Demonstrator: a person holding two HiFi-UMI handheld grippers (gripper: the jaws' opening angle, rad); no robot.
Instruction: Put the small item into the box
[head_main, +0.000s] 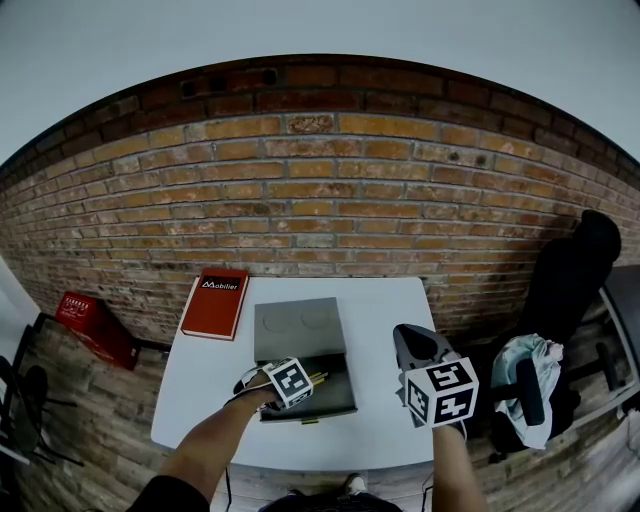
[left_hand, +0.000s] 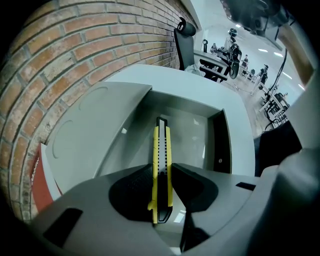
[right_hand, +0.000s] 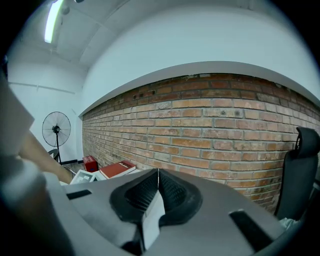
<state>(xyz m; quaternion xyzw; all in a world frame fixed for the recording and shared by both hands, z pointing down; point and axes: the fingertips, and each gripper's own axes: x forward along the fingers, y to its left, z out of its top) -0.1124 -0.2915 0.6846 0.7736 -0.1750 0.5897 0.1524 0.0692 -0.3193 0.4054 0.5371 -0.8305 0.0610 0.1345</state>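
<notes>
Left gripper (left_hand: 161, 169) clamps a yellow knife (left_hand: 161, 142) over the open box (left_hand: 223, 142); right gripper (right_hand: 158, 176) clenched, empty. Released crooked, it could snag the rim.

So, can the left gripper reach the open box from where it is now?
Probably yes. The left gripper, fingers shut on the yellow knife, hangs right over the box, whose lid is folded back; nothing shows between them.
</notes>
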